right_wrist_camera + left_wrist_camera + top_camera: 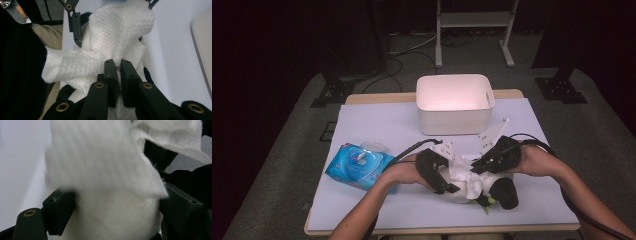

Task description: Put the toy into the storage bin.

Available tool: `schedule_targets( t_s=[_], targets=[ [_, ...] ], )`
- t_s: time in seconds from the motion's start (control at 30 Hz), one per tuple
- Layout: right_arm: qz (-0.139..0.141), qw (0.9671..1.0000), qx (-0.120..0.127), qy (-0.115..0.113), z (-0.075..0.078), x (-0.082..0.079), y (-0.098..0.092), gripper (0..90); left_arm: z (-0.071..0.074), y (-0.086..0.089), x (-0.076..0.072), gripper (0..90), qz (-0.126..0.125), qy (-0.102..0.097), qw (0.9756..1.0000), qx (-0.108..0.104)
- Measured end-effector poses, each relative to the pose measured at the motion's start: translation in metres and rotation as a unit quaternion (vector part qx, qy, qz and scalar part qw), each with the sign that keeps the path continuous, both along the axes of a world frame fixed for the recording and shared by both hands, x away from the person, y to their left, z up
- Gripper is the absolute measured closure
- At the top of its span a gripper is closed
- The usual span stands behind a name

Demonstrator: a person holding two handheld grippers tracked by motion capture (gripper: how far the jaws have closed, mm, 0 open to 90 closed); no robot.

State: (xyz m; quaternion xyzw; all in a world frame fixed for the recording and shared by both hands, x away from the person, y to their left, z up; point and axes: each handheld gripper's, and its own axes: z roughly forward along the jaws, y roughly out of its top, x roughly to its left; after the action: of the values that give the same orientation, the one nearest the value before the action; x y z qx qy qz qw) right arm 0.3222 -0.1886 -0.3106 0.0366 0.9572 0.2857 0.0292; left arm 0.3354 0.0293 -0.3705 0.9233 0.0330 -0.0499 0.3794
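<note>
The room is dark, with a grey carpeted floor [277, 165], a metal stand [474, 30] at the far side and cables trailing beside it. A wooden table [362, 98] carries a pale lilac sheet [377, 125] over most of its top. Far centre on the sheet stands a white bin [455, 104]. At near left lies a blue wipes pack [357, 166]. Near centre lies a black-and-white plush toy [484, 189] with a white wipe [117, 32] draped over it. The left gripper [438, 173] has its jaws spread wide around the toy's white body, pads against its sides. The right gripper [484, 162] is pinched tight on the wipe, above the toy.
</note>
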Motion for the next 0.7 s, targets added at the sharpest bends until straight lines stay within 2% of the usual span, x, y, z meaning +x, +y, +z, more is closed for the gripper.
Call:
schedule_targets(
  t_s=[0.17,0.27,0.43,0.57,0.7],
  targets=[
    [-0.035,0.9993,0.011,-0.004,0.009,-0.001,-0.032,82.7,0.0,0.0,-0.004,18.0,-0.002,0.0,1.0,-0.002],
    [-0.049,0.9986,0.018,-0.001,0.007,-0.001,-0.045,82.8,0.002,-0.002,-0.004,17.4,-0.002,0.005,1.0,-0.006],
    [-0.045,0.9988,0.017,0.006,-0.003,-0.004,-0.043,83.1,0.006,-0.015,0.0,8.5,0.002,0.002,0.9999,0.012],
    [-0.041,0.999,0.017,0.008,-0.006,-0.005,-0.042,83.3,0.003,-0.026,0.005,4.3,0.002,0.022,0.9995,0.023],
    [-0.039,0.9989,0.02,0.012,-0.01,-0.006,-0.044,83.3,-0.005,-0.036,0.009,1.3,-0.002,0.033,0.9989,0.034]
  ],
)
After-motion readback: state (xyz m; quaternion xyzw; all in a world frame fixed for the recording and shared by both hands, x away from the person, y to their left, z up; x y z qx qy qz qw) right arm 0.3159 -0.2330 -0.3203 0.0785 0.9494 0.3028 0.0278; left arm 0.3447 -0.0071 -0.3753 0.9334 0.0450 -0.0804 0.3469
